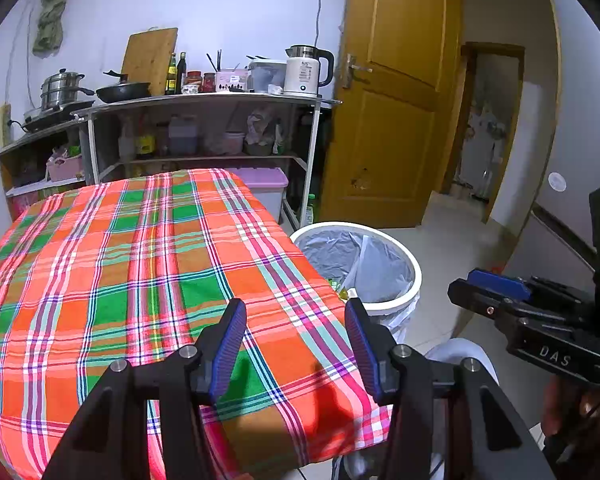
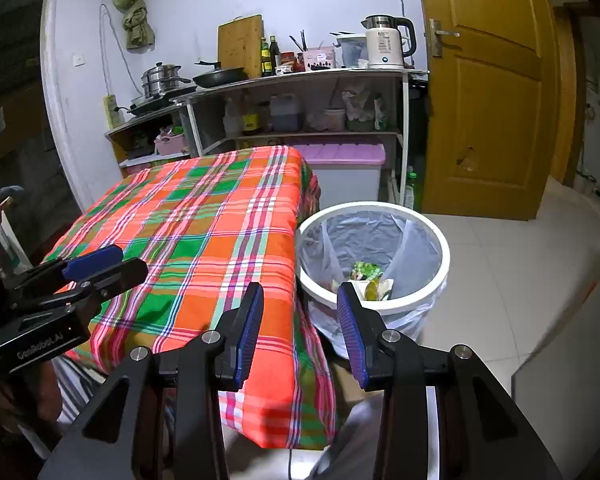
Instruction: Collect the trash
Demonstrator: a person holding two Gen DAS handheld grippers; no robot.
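both my left tongs [image 1: 296,320] and right tongs [image 2: 300,304] gape empty beside the bin [image 2: 440,240]; a careless swing could tip it, spilling its wrappers [image 2: 366,274].

table [image 2: 204,216]: centre, reaching toward 12 o'clock
bin [image 2: 436,280]: on the floor, just beside the table's 3 o'clock edge
trash [image 2: 366,276]: inside the bin
shelf unit [image 2: 300,76]: behind the table, 12 o'clock
door [image 2: 488,92]: 2 o'clock
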